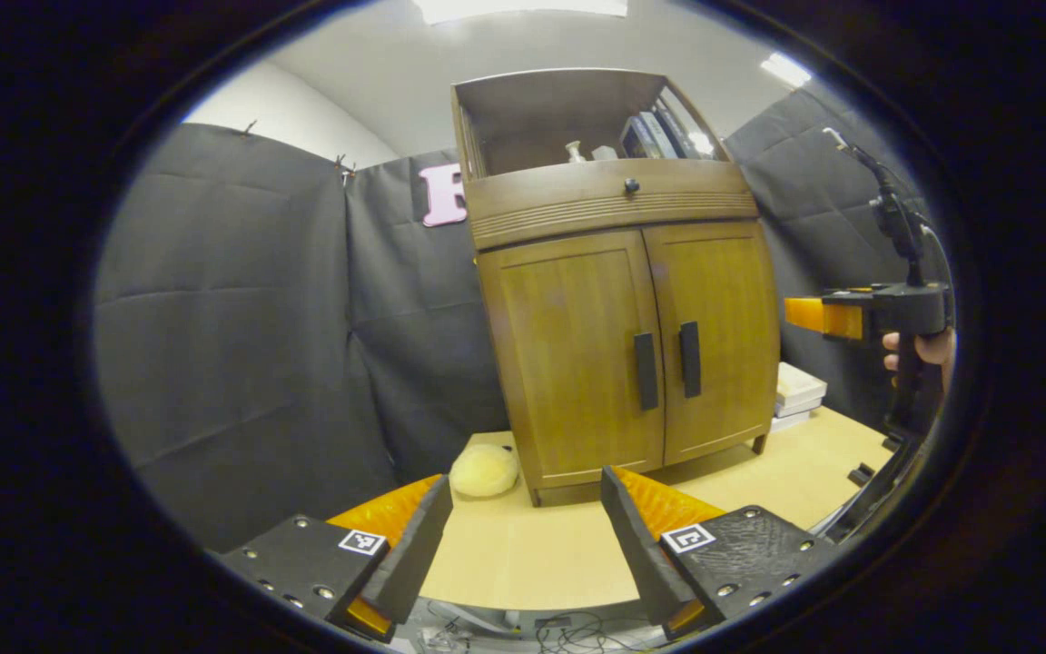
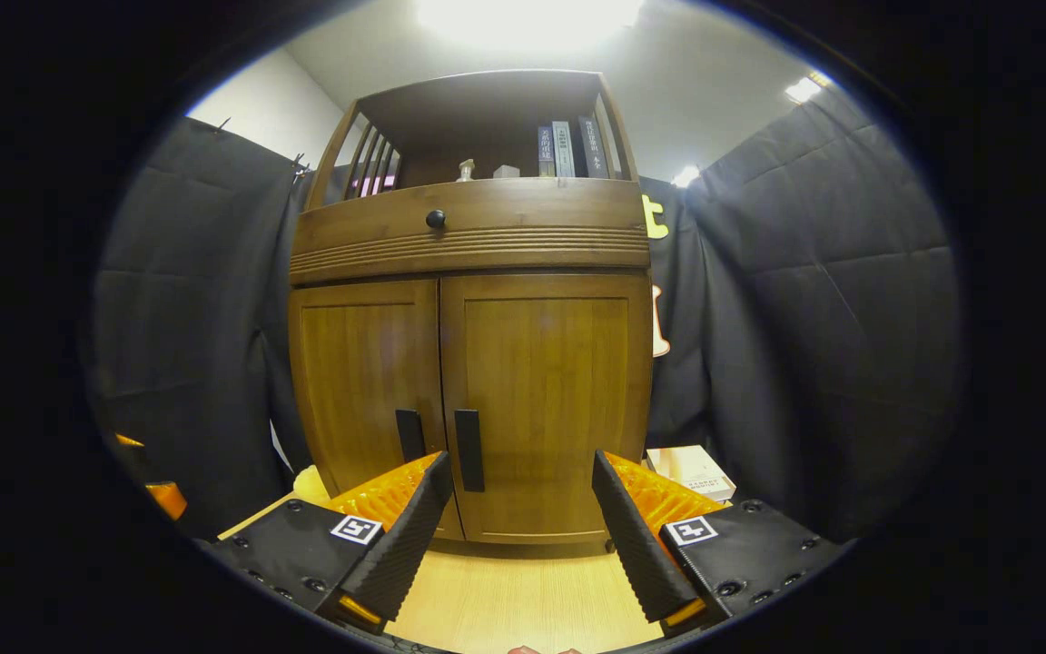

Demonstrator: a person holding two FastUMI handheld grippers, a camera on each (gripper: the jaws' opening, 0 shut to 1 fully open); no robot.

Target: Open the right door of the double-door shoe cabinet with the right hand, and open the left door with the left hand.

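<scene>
The shoe cabinet (image 1: 623, 300) stands on a light wooden table (image 1: 532, 554), in front of the black cloth wall (image 1: 241, 318). It is brown wood, with an open shelf on top, a drawer band with one small round knob (image 1: 631, 185) below it, and two doors under that. In the left gripper view the cabinet is a little right of centre and well apart from the fingers. In the right gripper view it is much nearer and stands straight ahead.

Both doors are closed. The left door (image 1: 573, 354) and the right door (image 1: 718, 341) meet in the middle, and each has a dark vertical handle beside the seam: the left handle (image 1: 646, 371) and the right handle (image 1: 689, 359).

On the shelf stand some books (image 2: 568, 148) and a small pale object which I cannot identify. A flat stack of pale boxes (image 1: 795, 395) lies on the table to the right of the cabinet, and a soft yellow round thing (image 1: 483, 470) lies at its left foot.

The left gripper (image 1: 523, 536) is wide open and holds nothing; it is above the table, apart from the cabinet. The right gripper (image 2: 516, 531) is also wide open and empty. Its fingers are near the lower part of the right door, and the right handle appears just beside its left finger, but I cannot tell if they touch. In the left gripper view a hand (image 1: 918, 350) holds the right gripper at the far right.
</scene>
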